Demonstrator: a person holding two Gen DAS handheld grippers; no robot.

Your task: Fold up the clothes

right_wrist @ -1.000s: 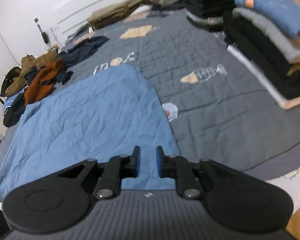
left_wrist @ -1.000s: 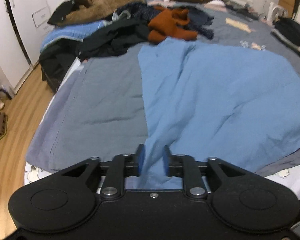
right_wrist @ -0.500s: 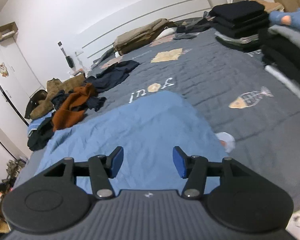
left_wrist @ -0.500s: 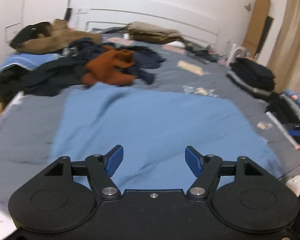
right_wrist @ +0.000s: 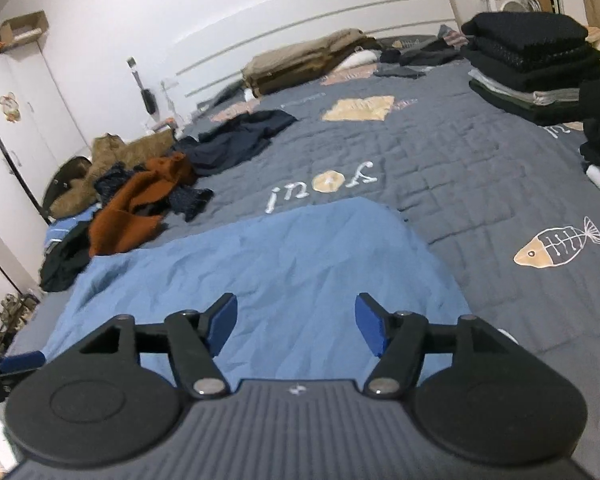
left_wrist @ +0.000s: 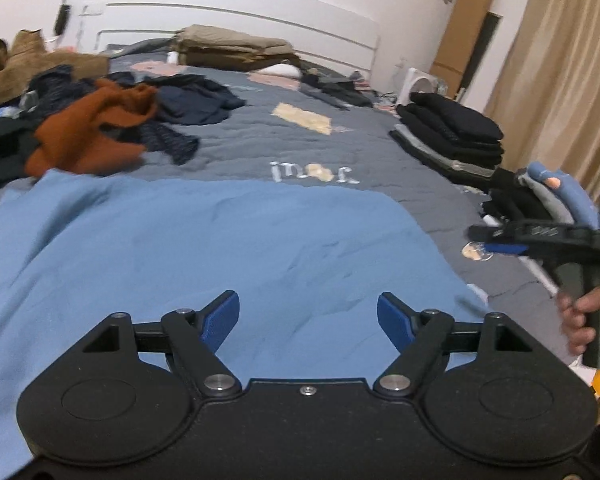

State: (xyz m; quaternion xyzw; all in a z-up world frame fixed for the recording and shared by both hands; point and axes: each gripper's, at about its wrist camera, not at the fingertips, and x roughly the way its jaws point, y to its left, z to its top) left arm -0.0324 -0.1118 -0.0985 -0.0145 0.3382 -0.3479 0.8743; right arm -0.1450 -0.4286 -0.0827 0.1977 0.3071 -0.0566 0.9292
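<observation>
My left gripper (left_wrist: 308, 318) stands wide, its blue-padded fingers (left_wrist: 220, 318) having just been spreading, with nothing between them but air above the flat blue cotton garment (left_wrist: 220, 248) spread on the bed's grey quilted cover (left_wrist: 380, 152). My right gripper (right_wrist: 296, 326) is likewise parted, its jaws having just been opening, and it grips nothing; the same blue cloth lies below and ahead of it.

From the left wrist I can see my right gripper from the side at the picture's right edge, held by my right hand (left_wrist: 580, 316) beyond the garment's right edge. That view also shows the beige curtain (left_wrist: 560, 72) and a tall cardboard roll (left_wrist: 464, 24) against the wall.

The right wrist shows what the left does not: a white wardrobe (right_wrist: 24, 120) at the left, a fish design (right_wrist: 556, 246) stitched on the cover to the right of the garment, and a blue fingertip of my left gripper at the lower left edge.

Both views share the rust-orange knitted garment (left_wrist: 96, 128) in the unfolded heap beyond the blue cloth's far left corner, the stack of folded dark clothes (right_wrist: 532, 52) at the far right, and folded tan fabric (left_wrist: 232, 46) by the white headboard (left_wrist: 260, 12).
</observation>
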